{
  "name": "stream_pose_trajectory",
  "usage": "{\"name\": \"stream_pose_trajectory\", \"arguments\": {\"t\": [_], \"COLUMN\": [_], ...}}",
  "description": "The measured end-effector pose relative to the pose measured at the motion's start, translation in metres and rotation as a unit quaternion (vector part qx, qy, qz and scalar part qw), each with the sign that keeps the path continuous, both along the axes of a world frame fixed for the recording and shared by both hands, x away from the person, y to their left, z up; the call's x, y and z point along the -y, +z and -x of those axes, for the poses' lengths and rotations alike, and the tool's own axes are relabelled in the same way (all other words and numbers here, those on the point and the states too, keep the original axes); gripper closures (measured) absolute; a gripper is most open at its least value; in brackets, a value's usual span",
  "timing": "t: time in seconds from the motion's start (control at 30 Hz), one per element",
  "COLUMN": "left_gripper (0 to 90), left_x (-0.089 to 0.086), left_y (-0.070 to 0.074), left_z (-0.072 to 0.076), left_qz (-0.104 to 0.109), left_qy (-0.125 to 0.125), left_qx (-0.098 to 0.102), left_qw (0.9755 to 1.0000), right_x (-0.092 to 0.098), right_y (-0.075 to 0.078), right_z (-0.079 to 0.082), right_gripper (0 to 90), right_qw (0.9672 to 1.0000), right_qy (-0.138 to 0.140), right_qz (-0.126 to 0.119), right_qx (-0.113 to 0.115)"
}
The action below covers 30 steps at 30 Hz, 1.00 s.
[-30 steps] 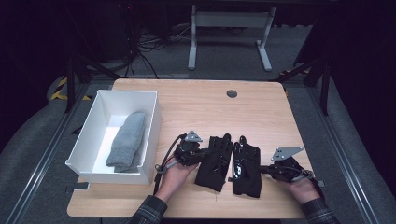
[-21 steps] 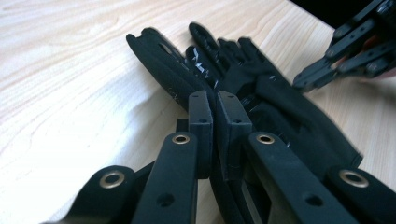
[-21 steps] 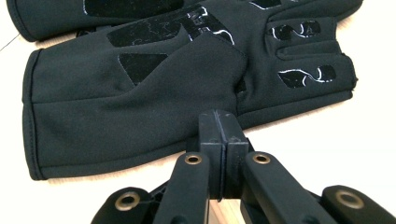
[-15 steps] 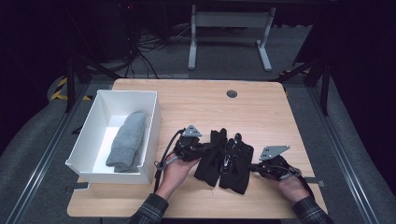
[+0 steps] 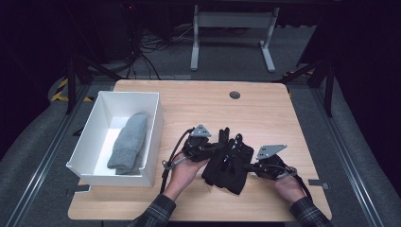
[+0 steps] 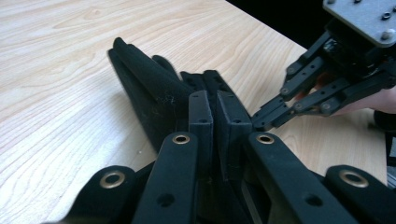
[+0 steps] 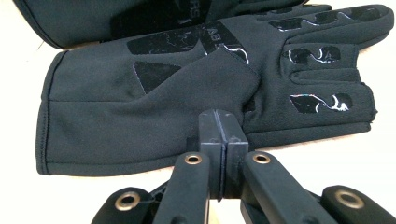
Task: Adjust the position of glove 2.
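left gripper [image 5: 218, 147]: jaws clamped on black fabric gloves [image 5: 229, 163], unmoved
right gripper [image 5: 249, 166]: jaws closed, pinching gloves; has slid left, bunching them near table's front edge

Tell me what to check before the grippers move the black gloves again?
1. Left gripper shut on a glove edge: ok, jaws pinched on black fabric.
2. Right gripper shut on the right glove: ok, fabric is bunched at its tips.
3. Gloves lying together: ok, they overlap on the table.
4. Gloves neatly lined up: cannot tell.
5. White box has room: ok, beside the grey sock.
6. Path to the box: ok.
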<state>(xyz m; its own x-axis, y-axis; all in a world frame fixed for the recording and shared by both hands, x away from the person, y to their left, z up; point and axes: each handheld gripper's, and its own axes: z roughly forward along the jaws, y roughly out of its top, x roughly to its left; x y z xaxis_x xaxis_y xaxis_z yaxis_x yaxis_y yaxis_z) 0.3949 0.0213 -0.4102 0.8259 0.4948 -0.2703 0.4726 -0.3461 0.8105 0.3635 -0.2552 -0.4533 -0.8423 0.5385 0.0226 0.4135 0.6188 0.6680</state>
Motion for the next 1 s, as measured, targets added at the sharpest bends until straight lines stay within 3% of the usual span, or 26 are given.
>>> {"name": "stream_pose_trajectory", "arguments": {"t": [0.63,0.73,0.87,1.0], "left_gripper": [85.9,86.0,86.0,86.0], "left_x": [0.001,0.001,0.004,0.006], "left_y": [-0.008,-0.010,-0.013,-0.015], "left_z": [0.002,0.004,0.005,0.007], "left_qz": [-0.025,-0.027,-0.030,-0.031], "left_qy": [-0.017,-0.020,-0.027,-0.034], "left_qx": [-0.013,-0.017,-0.017,-0.019], "left_qw": [0.9995,0.9993,0.9990,0.9988], "right_x": [-0.060,-0.061,-0.043,-0.030], "right_y": [-0.004,-0.002,0.008,0.008], "right_z": [-0.009,-0.008,-0.011,-0.012], "right_gripper": [90.0,90.0,90.0,90.0], "right_qw": [0.9990,0.9989,0.9993,0.9997], "right_qy": [0.044,0.044,0.020,0.005], "right_qz": [-0.010,-0.006,-0.022,-0.017], "right_qx": [0.008,0.013,0.024,0.019]}}
